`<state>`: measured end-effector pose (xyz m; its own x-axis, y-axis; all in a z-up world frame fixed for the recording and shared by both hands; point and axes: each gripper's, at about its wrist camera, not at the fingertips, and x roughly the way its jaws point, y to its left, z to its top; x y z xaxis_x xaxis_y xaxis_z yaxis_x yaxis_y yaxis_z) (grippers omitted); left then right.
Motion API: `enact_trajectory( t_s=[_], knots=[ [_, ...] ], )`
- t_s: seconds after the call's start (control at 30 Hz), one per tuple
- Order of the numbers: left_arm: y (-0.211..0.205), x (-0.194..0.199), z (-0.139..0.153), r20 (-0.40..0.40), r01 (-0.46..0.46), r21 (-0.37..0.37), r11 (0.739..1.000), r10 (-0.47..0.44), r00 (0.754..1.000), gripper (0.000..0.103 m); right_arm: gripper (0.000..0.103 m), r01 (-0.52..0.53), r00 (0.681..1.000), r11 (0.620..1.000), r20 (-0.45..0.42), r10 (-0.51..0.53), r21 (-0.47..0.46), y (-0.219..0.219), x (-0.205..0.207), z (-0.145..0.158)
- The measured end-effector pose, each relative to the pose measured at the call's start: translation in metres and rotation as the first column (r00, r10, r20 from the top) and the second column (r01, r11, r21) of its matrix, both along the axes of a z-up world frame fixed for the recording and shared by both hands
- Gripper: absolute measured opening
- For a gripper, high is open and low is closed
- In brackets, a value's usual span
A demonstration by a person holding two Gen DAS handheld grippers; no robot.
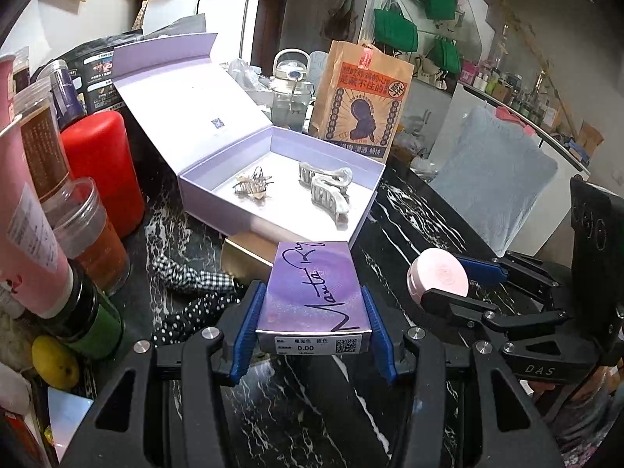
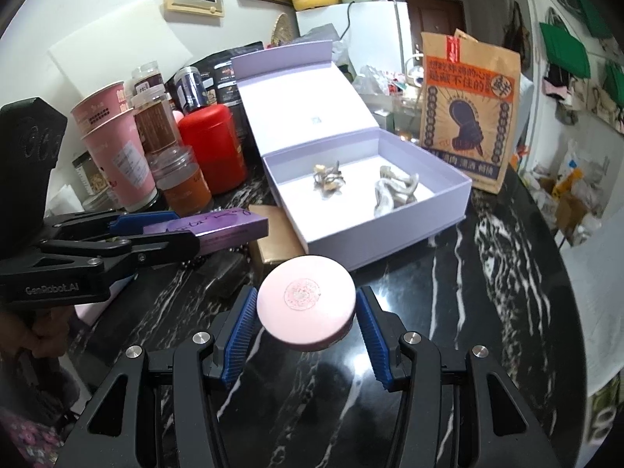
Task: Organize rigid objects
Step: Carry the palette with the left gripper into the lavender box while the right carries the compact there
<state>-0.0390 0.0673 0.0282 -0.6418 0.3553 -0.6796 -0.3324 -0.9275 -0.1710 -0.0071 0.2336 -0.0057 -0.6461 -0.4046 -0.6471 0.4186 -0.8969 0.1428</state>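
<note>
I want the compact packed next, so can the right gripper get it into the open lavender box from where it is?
Probably yes: the right gripper holds the pink compact just before the lavender box, lid open, floor bare beside the hair clips.

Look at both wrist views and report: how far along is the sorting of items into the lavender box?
Done: two hair claws, a bronze one and a grey one, already lie inside the open lavender box.

In hand: the left tool grips a purple carton; the right tool grips a round pink compact. Both are short of the box.

Left: placing those two inside. A gold box sits beside the lavender one.
</note>
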Motion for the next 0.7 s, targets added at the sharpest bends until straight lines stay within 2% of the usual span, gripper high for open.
enact_trajectory(
  t_s=[0.7],
  knots=[
    [0.009, -0.06, 0.027, -0.075, -0.004, 0.016, 1.0, 0.005, 0.997, 0.05, 0.052, -0.011, 0.998, 1.0, -0.058, 0.01, -0.008, 0.01, -0.053, 0.031]
  ],
)
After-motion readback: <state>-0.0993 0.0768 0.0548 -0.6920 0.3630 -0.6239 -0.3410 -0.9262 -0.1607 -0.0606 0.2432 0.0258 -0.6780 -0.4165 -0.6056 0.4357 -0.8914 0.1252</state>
